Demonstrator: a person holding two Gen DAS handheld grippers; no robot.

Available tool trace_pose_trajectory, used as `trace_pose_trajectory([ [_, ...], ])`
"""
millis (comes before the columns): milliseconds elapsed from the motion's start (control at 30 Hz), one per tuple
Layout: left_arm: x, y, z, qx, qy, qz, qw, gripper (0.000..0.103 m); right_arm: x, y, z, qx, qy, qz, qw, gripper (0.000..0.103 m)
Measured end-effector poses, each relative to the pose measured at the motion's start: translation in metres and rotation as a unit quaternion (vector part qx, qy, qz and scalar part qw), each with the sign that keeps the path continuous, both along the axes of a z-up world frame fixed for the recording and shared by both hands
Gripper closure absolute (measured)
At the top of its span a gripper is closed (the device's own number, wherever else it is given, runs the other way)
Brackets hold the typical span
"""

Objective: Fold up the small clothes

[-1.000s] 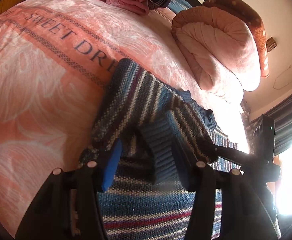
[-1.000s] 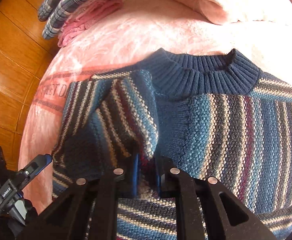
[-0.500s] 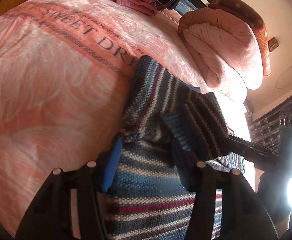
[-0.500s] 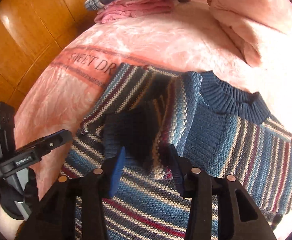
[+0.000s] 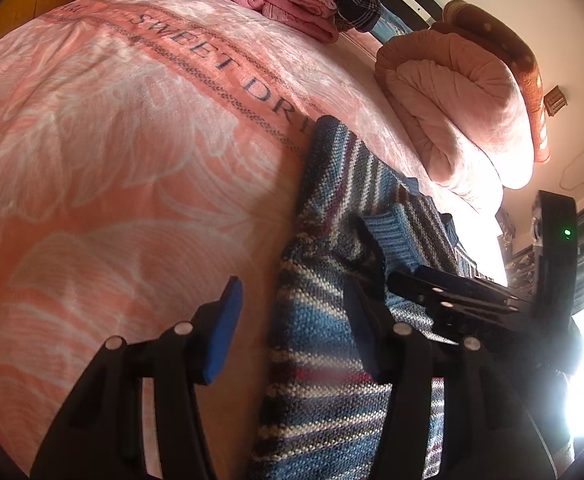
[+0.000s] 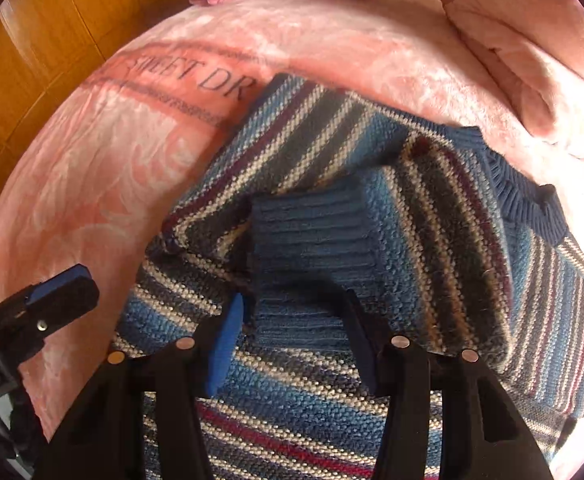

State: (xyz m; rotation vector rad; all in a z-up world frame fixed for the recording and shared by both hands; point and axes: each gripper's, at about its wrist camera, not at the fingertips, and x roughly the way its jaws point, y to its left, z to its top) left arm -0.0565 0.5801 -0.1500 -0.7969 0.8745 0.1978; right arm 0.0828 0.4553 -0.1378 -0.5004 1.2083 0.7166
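Sleeve (image 6: pixel 332 240) now lies folded across the sweater (image 6: pixel 292 408), my left gripper (image 5: pixel 292 332) and right gripper (image 6: pixel 292 336) both released, empty; next, fold the opposite sleeve.

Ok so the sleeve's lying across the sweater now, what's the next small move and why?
Probably bring the right tongs across to the opposite sleeve, which shows in neither view. The near sleeve already lies folded over the sweater body with its ribbed cuff on top, and both tongs are open, the left tongs holding nothing beside the sweater's edge.
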Motion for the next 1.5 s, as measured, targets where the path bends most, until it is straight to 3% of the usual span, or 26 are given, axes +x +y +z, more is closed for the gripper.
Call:
trace_pose_trajectory([
  [133, 0.006, -0.007, 0.007, 0.013, -0.003, -0.013, 0.9998, 0.049, -0.001, -0.001, -0.01, -0.02, -0.026, 0.01, 0.999, 0.06],
  [233, 0.01, -0.011, 0.012, 0.015, -0.006, -0.018, 0.9997, 0.049, 0.004, -0.013, -0.005, -0.008, -0.022, 0.004, 1.0, 0.087],
  [367, 0.019, -0.02, 0.019, 0.029, -0.008, -0.029, 0.9991, 0.049, 0.03, -0.056, 0.022, 0.082, 0.041, -0.041, 0.995, 0.089],
  [567, 0.046, -0.04, 0.026, 0.044, -0.011, -0.049, 0.9978, 0.049, 0.073, -0.136, 0.058, 0.14, 0.048, -0.101, 0.984, 0.089],
  [833, 0.092, -0.074, 0.028, 0.076, -0.004, -0.086, 0.9934, 0.049, 0.128, -0.218, 0.069, 0.123, 0.002, -0.178, 0.976, 0.089],
  [1033, 0.115, -0.084, 0.009, 0.085, 0.032, -0.092, 0.9917, 0.049, 0.157, -0.257, 0.038, 0.074, -0.005, -0.227, 0.971, 0.089],
  [1167, 0.121, -0.083, -0.006, 0.079, 0.057, -0.09, 0.9911, 0.049, 0.166, -0.282, 0.012, 0.061, 0.018, -0.249, 0.966, 0.089],
  [1300, 0.119, -0.083, 0.001, 0.079, 0.044, -0.09, 0.9918, 0.049, 0.159, -0.297, 0.016, 0.113, 0.034, -0.249, 0.961, 0.076],
  [1333, 0.118, -0.086, 0.004, 0.081, 0.038, -0.092, 0.9917, 0.049, 0.159, -0.296, 0.017, 0.125, 0.044, -0.246, 0.96, 0.061],
  [1367, 0.119, -0.088, 0.007, 0.082, 0.033, -0.096, 0.9914, 0.049, 0.159, -0.293, 0.018, 0.129, 0.049, -0.246, 0.96, 0.054],
  [1500, 0.124, -0.101, 0.006, 0.089, 0.038, -0.119, 0.9882, 0.045, 0.166, -0.283, 0.006, 0.113, 0.068, -0.264, 0.955, 0.056],
])
